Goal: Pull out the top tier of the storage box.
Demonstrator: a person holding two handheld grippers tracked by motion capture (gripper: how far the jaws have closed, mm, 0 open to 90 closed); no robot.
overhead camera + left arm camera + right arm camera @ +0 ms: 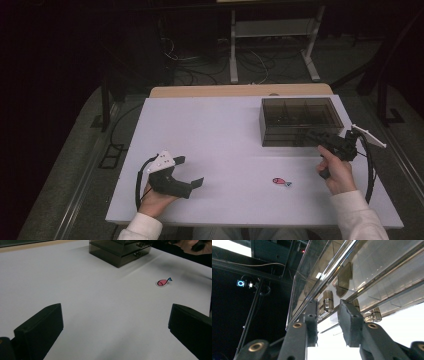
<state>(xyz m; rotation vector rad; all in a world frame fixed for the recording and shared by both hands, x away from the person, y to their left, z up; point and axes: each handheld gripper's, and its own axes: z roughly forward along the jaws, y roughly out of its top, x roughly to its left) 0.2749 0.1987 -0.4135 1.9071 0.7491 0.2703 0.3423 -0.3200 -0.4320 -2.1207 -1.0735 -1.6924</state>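
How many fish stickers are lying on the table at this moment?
1. The pink fish sticker lies flat on the white table, in front of the smoky drawer box and between the two hands. Others could be hidden inside the box's drawers.

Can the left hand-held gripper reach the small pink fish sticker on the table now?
Probably yes. The left hand-held gripper has open jaws that face the fish sticker, and only bare table lies between them.

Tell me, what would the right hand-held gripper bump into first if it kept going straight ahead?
Probably the small metal knob on the smoky drawer box; the right hand-held gripper has it between its open jaws, though depth is unclear.
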